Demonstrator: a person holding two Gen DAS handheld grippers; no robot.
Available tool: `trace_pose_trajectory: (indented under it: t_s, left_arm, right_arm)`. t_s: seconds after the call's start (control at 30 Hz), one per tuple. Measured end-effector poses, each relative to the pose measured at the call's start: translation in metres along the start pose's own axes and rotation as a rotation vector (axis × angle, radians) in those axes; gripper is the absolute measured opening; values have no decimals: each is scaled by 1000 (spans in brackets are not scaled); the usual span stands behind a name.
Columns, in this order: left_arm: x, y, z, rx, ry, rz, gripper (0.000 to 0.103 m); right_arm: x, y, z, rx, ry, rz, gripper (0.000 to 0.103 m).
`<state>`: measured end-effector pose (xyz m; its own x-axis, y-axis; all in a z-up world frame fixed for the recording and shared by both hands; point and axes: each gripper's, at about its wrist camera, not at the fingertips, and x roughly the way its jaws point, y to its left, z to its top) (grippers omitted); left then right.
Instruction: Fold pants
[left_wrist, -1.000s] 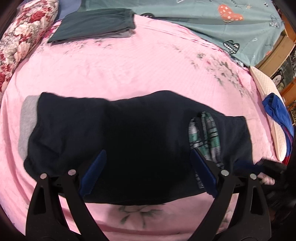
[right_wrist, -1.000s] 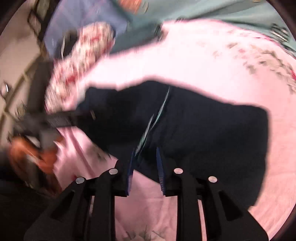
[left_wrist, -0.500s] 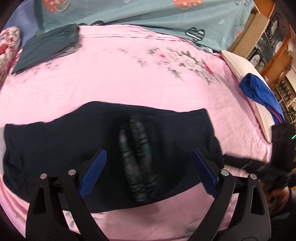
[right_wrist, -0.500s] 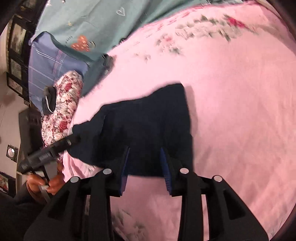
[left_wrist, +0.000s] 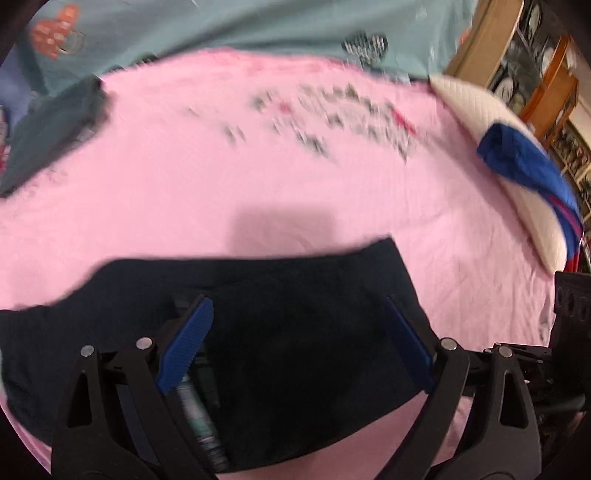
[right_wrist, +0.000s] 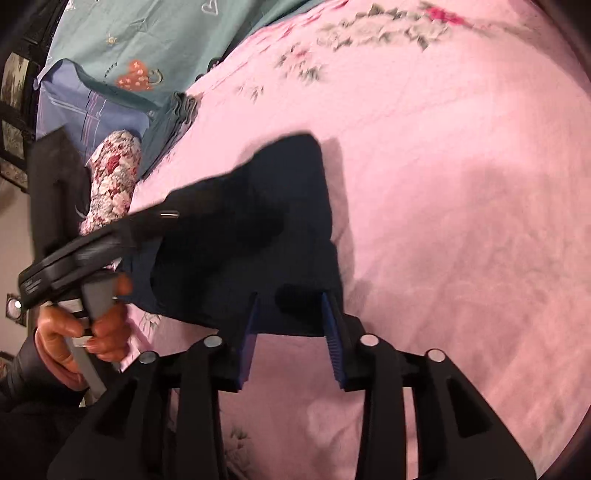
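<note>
left wrist view: left tongs (left_wrist: 295, 343) spread wide over the dark pants (left_wrist: 303, 325) on the pink bed (left_wrist: 258, 177). right tongs (right_wrist: 290, 334) half parted, empty, at its near edge. likely mid-fold; next, grip an end.

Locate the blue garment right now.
Left wrist view, far right: the blue garment lies draped over the white pillow at the edge of the pink bedsheet, well apart from the dark pants.
</note>
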<state>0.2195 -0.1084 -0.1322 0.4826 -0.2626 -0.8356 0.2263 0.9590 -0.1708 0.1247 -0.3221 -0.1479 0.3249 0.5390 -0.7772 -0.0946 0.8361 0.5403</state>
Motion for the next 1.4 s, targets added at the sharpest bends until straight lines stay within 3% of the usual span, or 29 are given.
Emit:
trace_pose_trajectory:
  t_s: [0.1,0.17,0.33,0.5,0.7,0.8,0.93,1.1,1.2,1.27,1.4]
  left_arm:
    - [-50,50,-3,-51,-86,78,97]
    - [-76,98,-13,-112,-113,170,97]
    - [-131,231,-61,-325,-103,385,97]
    - [-181,320,-102,-476,-127,465,97]
    - [-199,369,-138,-577,-149,410,97]
    - [-197,376,-149,-592,-147,356,98]
    - [-191,380,-158,-597,-147,290,98]
    - [-186,384,-159,-595,-146,239,98]
    - [-179,389,-154,-599,-143,204,98]
    - [-173,392,-148,-616,-134,154,98]
    - [-155,397,-135,-667,-87,-31,98]
  right_arm:
    - [-13,26,5,-81,-50,-10,40]
    - [-7,62,10,-175,-57,-5,41]
    - [37,176,6,-461,-33,8,48]
    - [102,291,-20,-770,-16,39,49]
    - [188,384,-53,-981,50,27,49]
    - [220,401,-62,-1032,48,-58,49]
    - [262,405,-63,-1047,121,-141,49]
    - [276,401,-76,-1138,117,-213,47]
    - [276,399,-71,-1135,108,-232,25]
    - [269,399,-64,-1102,103,-231,16]
    - [245,402,-59,-1048,42,-215,15]
